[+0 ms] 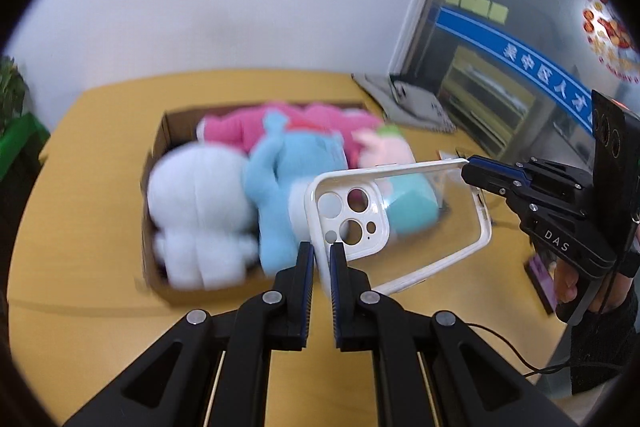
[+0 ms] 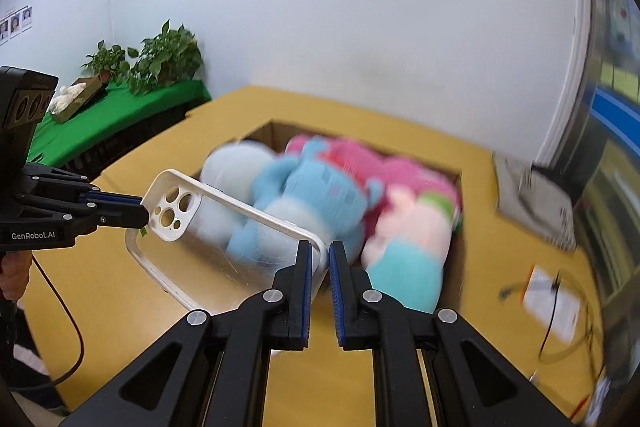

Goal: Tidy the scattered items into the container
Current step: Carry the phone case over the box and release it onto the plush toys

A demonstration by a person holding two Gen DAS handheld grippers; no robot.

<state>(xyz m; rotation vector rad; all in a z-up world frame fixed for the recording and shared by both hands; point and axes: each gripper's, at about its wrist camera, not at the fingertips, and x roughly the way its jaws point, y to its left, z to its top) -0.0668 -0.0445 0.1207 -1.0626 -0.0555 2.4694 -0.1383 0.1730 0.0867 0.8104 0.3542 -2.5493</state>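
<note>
A clear phone case with a white rim (image 1: 400, 223) hangs in the air above the yellow table, held at both ends. My left gripper (image 1: 322, 253) is shut on its camera-hole end. My right gripper (image 2: 320, 251) is shut on the opposite end; it shows in the left wrist view at the right (image 1: 466, 169). The case also shows in the right wrist view (image 2: 224, 231), with my left gripper (image 2: 144, 217) at its far end. Behind it, a cardboard box (image 1: 160, 147) holds white (image 1: 200, 211), blue (image 1: 280, 167) and pink (image 1: 312, 123) plush toys.
A grey notebook (image 1: 412, 103) lies on the table to the right of the box. A white card with a cable (image 2: 552, 303) lies near the table's right edge. Potted plants (image 2: 164, 59) stand on a green-covered bench at the left wall.
</note>
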